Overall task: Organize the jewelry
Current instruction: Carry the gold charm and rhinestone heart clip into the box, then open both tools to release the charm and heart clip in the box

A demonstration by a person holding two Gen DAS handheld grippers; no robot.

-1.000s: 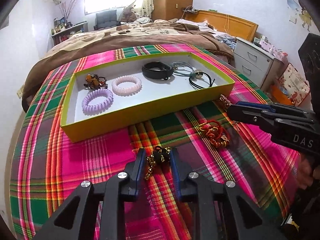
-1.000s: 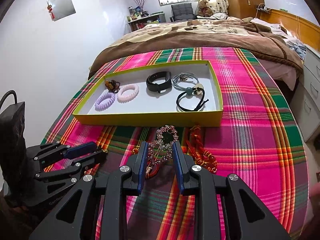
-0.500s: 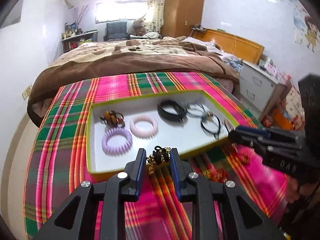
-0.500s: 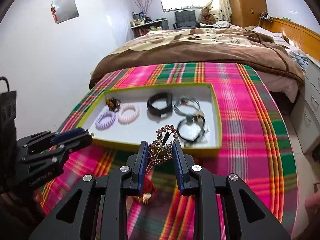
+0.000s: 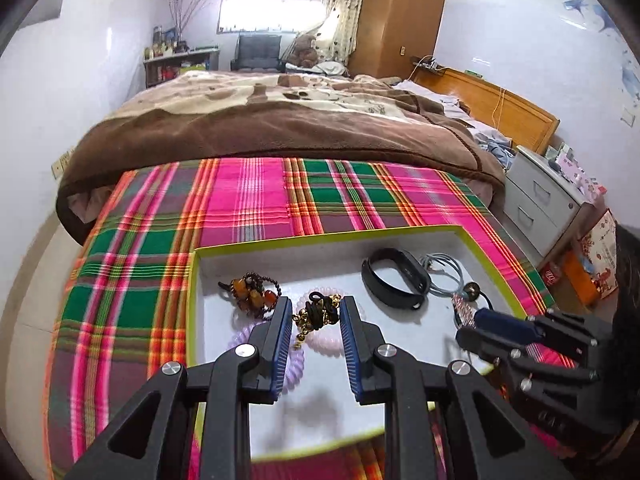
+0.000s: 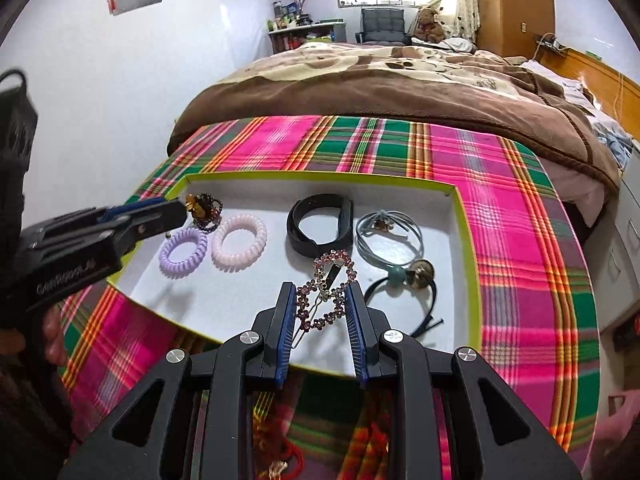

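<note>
My left gripper [image 5: 314, 314] is shut on a black and gold charm bracelet [image 5: 316, 314] and holds it above the left part of the yellow-rimmed tray [image 5: 320, 238]. My right gripper [image 6: 322, 300] is shut on a pink rhinestone heart hair clip [image 6: 326, 290] above the tray's [image 6: 320, 176] middle front. In the tray lie a purple coil tie [image 6: 184, 252], a pink coil tie [image 6: 239, 246], an amber bead bracelet [image 6: 204, 206], a black band [image 6: 320, 230], grey hair ties [image 6: 388, 232] and a black hair tie [image 6: 404, 280].
The tray rests on a pink and green plaid cloth [image 6: 520, 240]. A red and gold bracelet [image 6: 280, 456] lies on the cloth below my right gripper. A bed with a brown blanket [image 5: 280, 120] is behind, a grey drawer unit [image 5: 540, 196] to the right.
Both grippers have risen and moved forward with their pieces, from above the cloth in front of the tray to above the tray's inside.
</note>
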